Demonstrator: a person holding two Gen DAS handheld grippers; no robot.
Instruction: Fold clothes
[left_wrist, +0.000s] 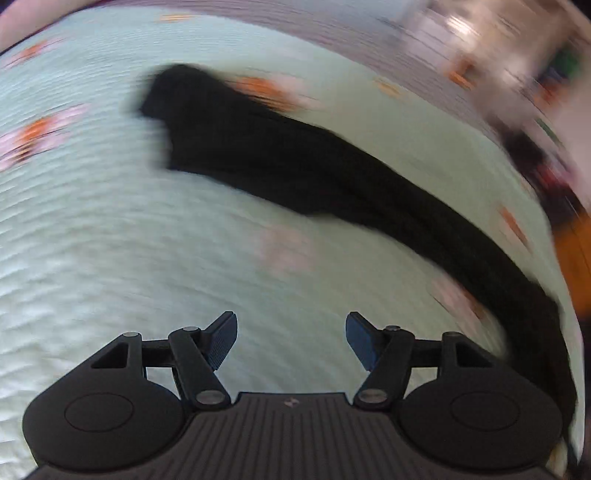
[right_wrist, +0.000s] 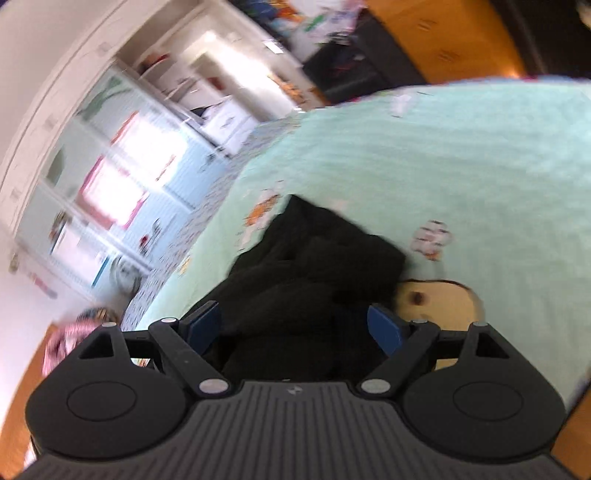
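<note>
The left gripper (left_wrist: 291, 341) has its jaws apart with nothing between them, above the bedspread (left_wrist: 110, 240); the black garment (left_wrist: 295, 162) lies on the bedspread beyond it, stretched long toward the right edge. The right gripper (right_wrist: 293, 330) stands wide, with bunched garment (right_wrist: 314, 266) between its fingers; whether the pads press it I cannot tell.
</note>
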